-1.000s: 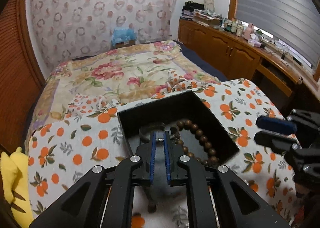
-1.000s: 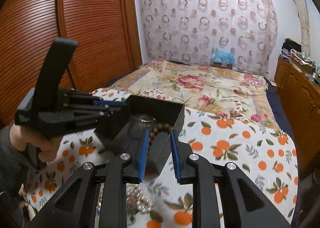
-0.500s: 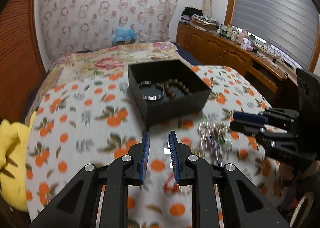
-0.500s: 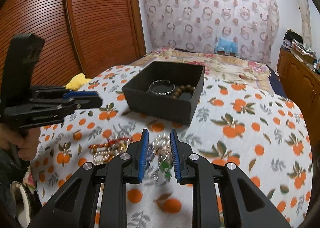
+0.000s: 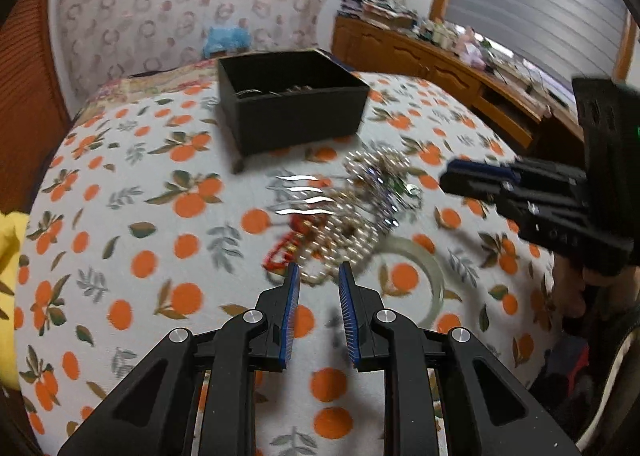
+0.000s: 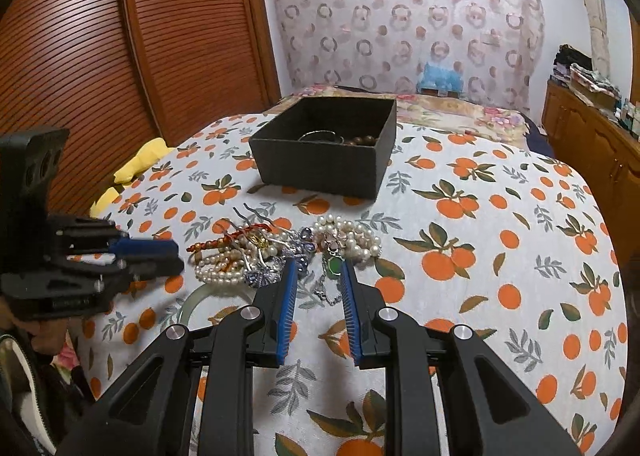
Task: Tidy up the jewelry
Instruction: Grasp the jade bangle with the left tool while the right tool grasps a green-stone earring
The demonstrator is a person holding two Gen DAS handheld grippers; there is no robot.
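A black open box stands on the orange-print cloth and holds a metal bangle and brown beads; it also shows in the left wrist view. A tangled pile of jewelry lies in front of it: pearl strands, red beads, silver chains, a green stone. A pale jade bangle lies beside the pile. My left gripper is open and empty, just short of the pile. My right gripper is open and empty, its tips at the pile's near edge.
The cloth-covered table ends at a rounded edge on the right. A yellow cloth lies at the left edge. A bed lies behind, a wooden cabinet along the right wall, and slatted wooden doors on the left.
Both grippers have pulled back from the box toward the jewelry pile. My left gripper, shut inside the box a second ago, has opened and come out empty.
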